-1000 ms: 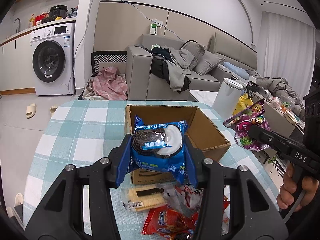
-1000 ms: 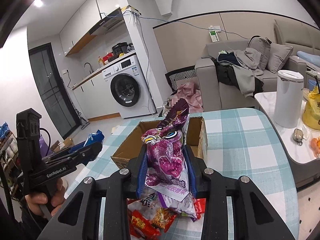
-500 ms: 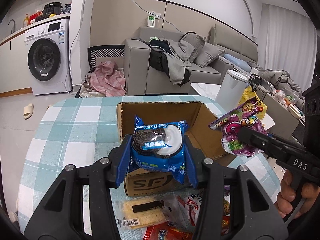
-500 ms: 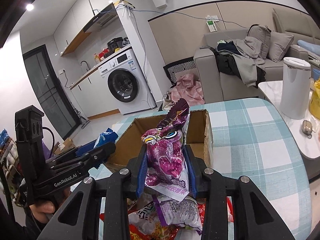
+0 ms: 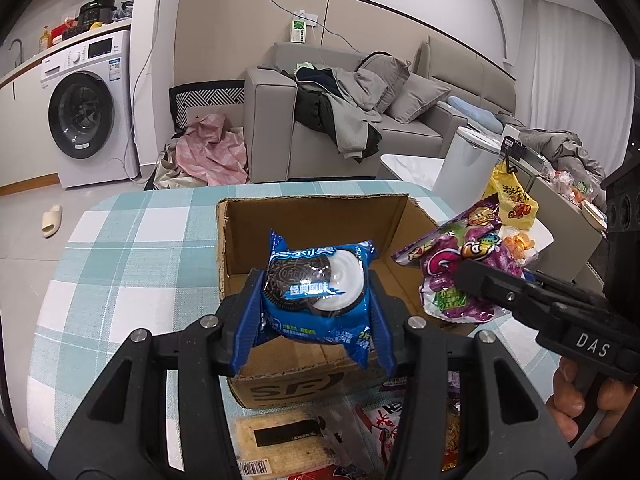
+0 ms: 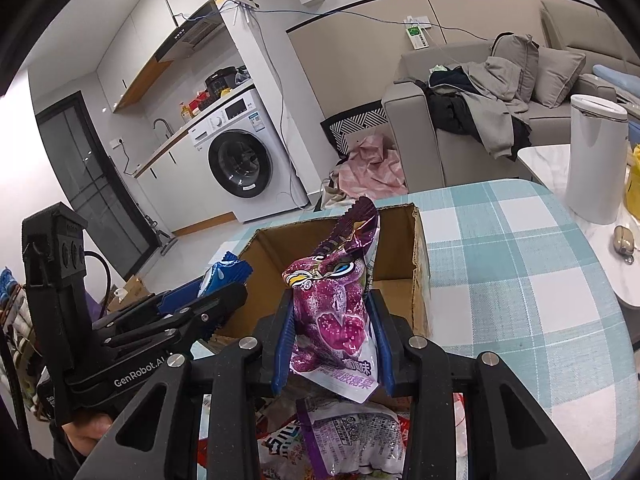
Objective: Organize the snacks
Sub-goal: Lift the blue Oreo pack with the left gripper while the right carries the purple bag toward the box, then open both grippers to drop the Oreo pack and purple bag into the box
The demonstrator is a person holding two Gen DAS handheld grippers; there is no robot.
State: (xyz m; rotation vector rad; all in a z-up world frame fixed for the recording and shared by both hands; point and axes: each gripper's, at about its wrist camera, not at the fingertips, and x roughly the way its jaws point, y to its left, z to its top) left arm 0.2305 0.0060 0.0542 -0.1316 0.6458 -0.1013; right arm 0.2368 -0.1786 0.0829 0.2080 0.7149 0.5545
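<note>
Two packs hang over the cardboard box [image 5: 320, 216]. The left gripper [image 5: 316, 312] pinches the Oreo pack [image 5: 316, 292]; the right gripper [image 6: 332, 344] pinches the purple candy bag [image 6: 340, 300]. Dropped together, they might bump and land outside.

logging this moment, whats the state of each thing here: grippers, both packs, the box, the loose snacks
left gripper: shut on the blue cookie pack
blue cookie pack: upright, held over the box
right gripper: shut on the purple candy bag
purple candy bag: upright, held
cardboard box: open, looks empty
loose snacks: lying on the table
</note>
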